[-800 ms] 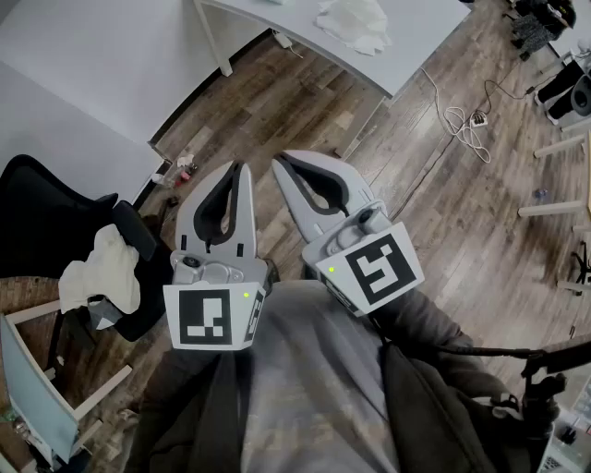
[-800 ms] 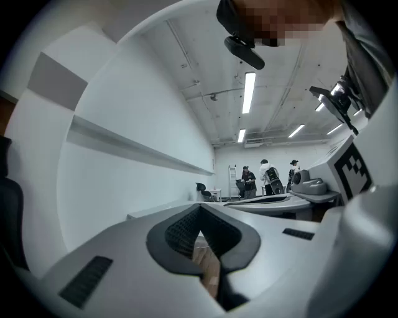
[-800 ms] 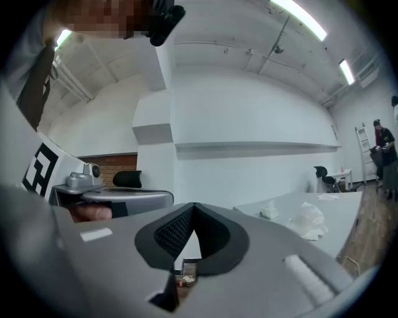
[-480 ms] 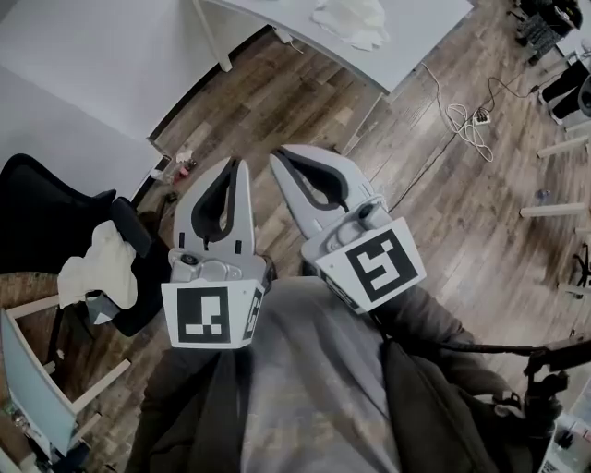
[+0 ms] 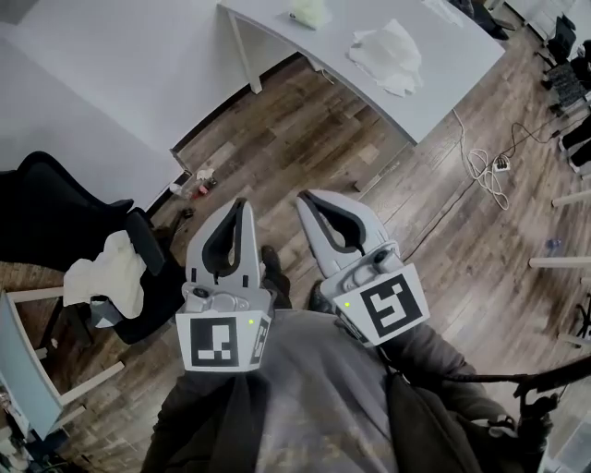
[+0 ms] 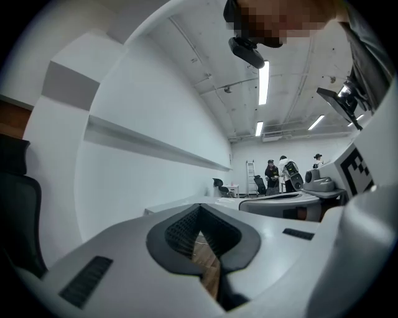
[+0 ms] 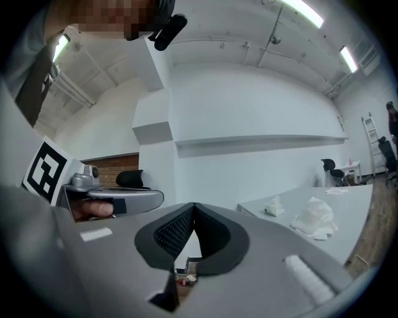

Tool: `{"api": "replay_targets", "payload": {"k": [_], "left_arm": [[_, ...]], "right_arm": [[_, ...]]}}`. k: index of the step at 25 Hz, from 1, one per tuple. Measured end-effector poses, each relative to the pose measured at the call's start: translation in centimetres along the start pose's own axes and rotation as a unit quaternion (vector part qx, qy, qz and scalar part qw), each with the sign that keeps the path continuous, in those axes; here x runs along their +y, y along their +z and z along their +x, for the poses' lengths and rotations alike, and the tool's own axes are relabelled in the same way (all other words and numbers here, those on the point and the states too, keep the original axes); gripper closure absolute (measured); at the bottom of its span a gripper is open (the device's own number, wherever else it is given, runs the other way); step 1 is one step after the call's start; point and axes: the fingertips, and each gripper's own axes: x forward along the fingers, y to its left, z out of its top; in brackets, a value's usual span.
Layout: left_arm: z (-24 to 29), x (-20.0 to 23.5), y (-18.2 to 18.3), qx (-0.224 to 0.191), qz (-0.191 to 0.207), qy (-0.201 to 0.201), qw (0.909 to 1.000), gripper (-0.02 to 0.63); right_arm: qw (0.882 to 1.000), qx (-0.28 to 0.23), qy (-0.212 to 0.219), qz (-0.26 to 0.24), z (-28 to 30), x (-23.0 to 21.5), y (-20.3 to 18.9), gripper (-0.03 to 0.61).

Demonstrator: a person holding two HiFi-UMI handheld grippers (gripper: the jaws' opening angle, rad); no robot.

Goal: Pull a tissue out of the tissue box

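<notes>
— Jaws on each side, how do they stand?
— Pressed together on both; the left hand-held gripper (image 5: 241, 207) has its tips meeting with nothing between them; its own view shows only floor boards through the hollow lower down; the right hand-held gripper (image 5: 306, 197) is the same, closed tip to tip, nothing pinched.
— Where are they held?
— Close in front of the person's grey top, side by side, pointing out over the wooden floor (image 5: 305, 139); neither touches anything.
— And the tissue box (image 5: 309, 11)?
— On the white counter (image 5: 277, 23), at the top edge of the head view; it shows as a small pale shape, and the right gripper view gives it a white tuft on top; too small to tell more; it sits well apart from both grippers.
— Anything beside it?
— Crumpled tissues (image 5: 388, 55) lie on the same counter, near the box but not touching it.
— Elsewhere?
— A black chair (image 5: 55, 212) at the left with a white cloth (image 5: 109, 277) draped over it; a cable (image 5: 485, 166) on the floor past the counter.
</notes>
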Motion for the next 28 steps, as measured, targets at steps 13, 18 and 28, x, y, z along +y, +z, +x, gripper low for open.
{"api": "replay_targets", "payload": {"k": [13, 18, 28], "left_arm": [[13.8, 13.7, -0.8, 0.001, -0.021, -0.023, 0.9995, 0.617], [17.8, 16.8, -0.5, 0.009, -0.020, -0.049, 0.9986, 0.617], [25.5, 18.6, -1.0, 0.027, -0.024, -0.074, 0.9966, 0.617]], "right_arm": [[1.000, 0.006, -0.019, -0.009, 18.3, -5.2, 0.9, 0.575], [1.000, 0.009, -0.024, -0.016, 23.7, -6.7, 2.0, 0.575], [0.998, 0.008, -0.054, -0.023, 28.8, -12.8, 3.1, 0.575]]}}
